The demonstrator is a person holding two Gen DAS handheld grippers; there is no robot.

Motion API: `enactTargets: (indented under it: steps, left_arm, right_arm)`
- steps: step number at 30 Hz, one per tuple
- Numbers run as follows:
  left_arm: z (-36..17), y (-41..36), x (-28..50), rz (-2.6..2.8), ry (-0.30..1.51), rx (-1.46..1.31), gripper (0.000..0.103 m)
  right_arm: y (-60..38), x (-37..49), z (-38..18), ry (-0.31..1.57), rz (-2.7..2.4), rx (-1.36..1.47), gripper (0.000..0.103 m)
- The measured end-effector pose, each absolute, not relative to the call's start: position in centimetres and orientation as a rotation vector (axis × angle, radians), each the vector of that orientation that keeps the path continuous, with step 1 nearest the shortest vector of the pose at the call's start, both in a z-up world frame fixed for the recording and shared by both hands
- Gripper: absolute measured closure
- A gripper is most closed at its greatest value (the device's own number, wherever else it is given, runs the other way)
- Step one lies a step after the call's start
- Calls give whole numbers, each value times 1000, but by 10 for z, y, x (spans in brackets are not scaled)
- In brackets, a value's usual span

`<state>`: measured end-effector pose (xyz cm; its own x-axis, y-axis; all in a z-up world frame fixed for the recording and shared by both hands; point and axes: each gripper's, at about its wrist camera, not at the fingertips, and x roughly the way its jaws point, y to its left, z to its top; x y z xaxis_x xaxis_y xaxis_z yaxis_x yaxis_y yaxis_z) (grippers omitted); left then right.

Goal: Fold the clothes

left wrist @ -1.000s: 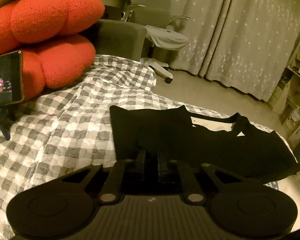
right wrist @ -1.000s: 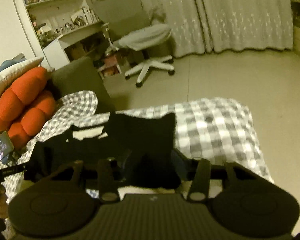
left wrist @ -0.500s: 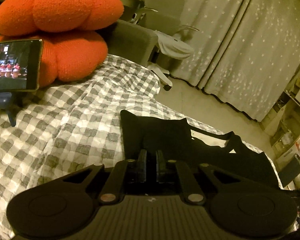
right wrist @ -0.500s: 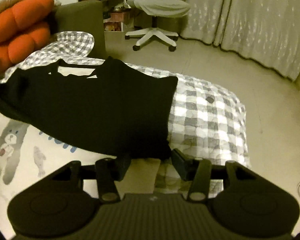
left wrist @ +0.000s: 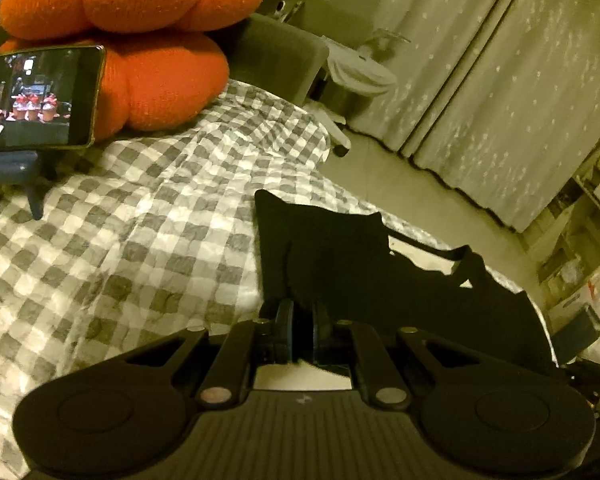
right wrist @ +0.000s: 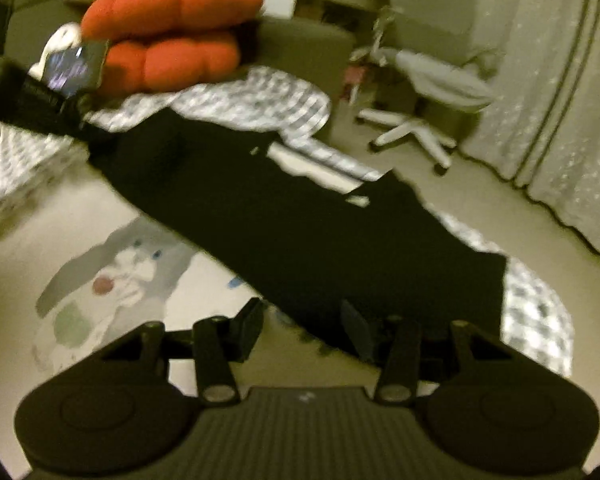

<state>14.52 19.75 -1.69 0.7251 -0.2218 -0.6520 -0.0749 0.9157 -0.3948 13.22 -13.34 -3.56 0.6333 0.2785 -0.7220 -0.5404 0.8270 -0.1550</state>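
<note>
On the bed (left wrist: 148, 248), the black top (right wrist: 300, 224) lies stretched long from left gripper (left wrist: 302, 322) to right gripper (right wrist: 300, 324). Left is clenched on the near hem corner. Right stands spread at the other end, gripping nothing, its edge just ahead.

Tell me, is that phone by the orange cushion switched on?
On. The phone, propped on a stand against the orange cushion, has a lit screen showing a video.
</note>
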Motion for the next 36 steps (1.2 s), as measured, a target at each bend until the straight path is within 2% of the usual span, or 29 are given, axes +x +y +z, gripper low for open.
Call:
enactTargets:
  steps: [15,19,26,36]
  left_arm:
    - [-13,201,145,-52,706,-407,94]
    - [-20,187,149,-42,730,-337,92]
    - [-19,180,148,7,725,-284,91]
    - [-21,178,146,29,717,-264,89]
  right_arm:
    - [-174,153,-23,786,438,-4,59]
    - [-172,159,-35,830,402,-29,58]
    - [-163,152,-27,792,384,-19,56]
    - [-167,162,-10,761,260,45,46]
